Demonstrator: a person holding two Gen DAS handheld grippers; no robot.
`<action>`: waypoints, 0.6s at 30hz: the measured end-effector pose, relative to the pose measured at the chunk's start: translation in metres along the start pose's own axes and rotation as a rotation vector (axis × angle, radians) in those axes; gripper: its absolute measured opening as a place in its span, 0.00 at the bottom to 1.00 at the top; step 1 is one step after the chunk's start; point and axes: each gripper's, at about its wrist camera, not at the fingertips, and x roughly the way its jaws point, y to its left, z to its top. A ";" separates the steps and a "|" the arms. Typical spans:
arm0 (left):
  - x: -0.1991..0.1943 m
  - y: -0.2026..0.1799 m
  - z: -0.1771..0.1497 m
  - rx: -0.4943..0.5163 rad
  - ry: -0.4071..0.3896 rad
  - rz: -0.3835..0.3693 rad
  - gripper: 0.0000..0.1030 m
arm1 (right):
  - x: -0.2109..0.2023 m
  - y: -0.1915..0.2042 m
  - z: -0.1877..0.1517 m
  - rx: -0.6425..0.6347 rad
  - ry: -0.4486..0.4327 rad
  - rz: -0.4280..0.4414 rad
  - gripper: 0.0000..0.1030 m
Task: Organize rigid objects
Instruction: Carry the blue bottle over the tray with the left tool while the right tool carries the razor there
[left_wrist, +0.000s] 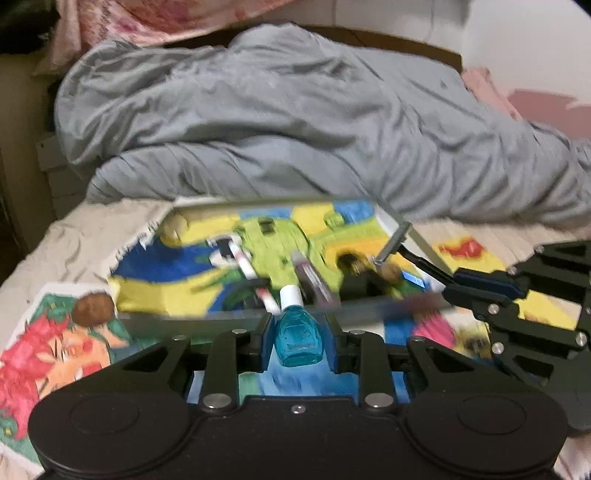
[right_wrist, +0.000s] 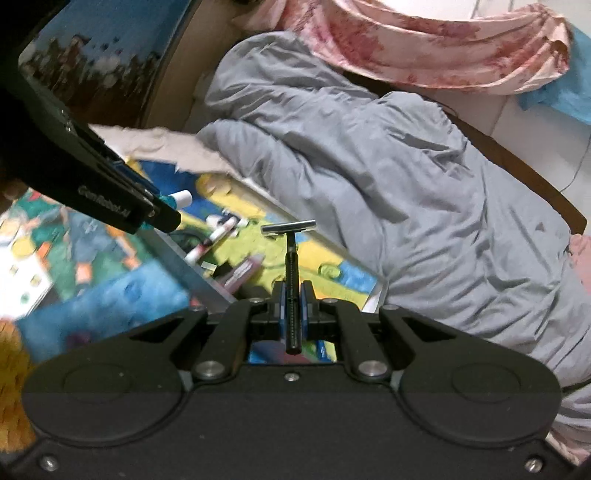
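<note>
I see left tool (left_wrist: 299, 332): matt black plastic, steel rivets. Bottle (left_wrist: 298, 332): glossy clear blue plastic, white cap. Razor (right_wrist: 291, 258): bright metal head, dark ribbed handle. Duvet (left_wrist: 295, 129): soft grey creased cloth. Tray (left_wrist: 221, 318): smooth pale rim. Bed sheet (left_wrist: 55, 350): matt printed cloth.
</note>
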 end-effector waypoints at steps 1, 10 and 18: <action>0.003 0.001 0.004 -0.004 -0.012 0.010 0.29 | 0.003 -0.002 0.001 0.005 -0.006 0.001 0.02; 0.053 0.021 0.032 -0.076 -0.068 0.101 0.29 | 0.061 -0.001 0.000 0.004 -0.018 0.002 0.02; 0.094 0.024 0.028 -0.103 -0.041 0.121 0.29 | 0.097 -0.001 -0.021 0.029 0.066 0.037 0.02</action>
